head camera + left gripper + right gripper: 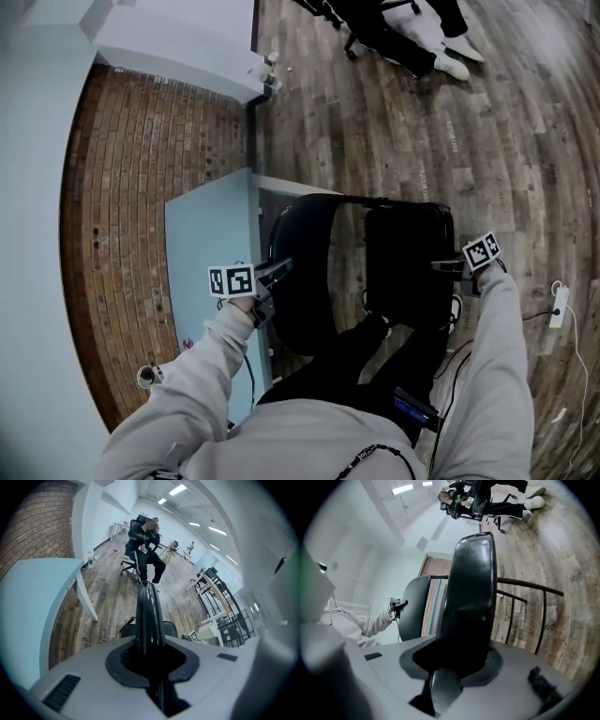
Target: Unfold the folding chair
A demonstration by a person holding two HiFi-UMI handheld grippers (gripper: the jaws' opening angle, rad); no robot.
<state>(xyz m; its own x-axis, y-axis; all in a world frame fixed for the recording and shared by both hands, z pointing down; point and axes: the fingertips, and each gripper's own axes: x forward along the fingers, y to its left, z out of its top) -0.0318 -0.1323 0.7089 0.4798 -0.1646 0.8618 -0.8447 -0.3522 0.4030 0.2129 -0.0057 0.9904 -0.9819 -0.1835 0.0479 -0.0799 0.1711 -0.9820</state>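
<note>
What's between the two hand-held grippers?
The glossy black folding chair, seen in the head view; the left hand-held gripper and right hand-held gripper each clamp one side.

Pale blue table [211, 234], brick wall [131, 206], wooden floor [394, 122], seated person [146, 545]

Glossy black plastic chair [408, 262], matt wood-plank floor [422, 141], rough brick wall [122, 206].

One black folding chair [375, 272], centre. Two tools: left tool [279, 270] at its 9 o'clock, right tool [442, 266] at its 3 o'clock. One pale blue worktop [211, 234], 9 o'clock. One seated person [412, 28], 1 o'clock. One power strip [561, 307], 3 o'clock.
</note>
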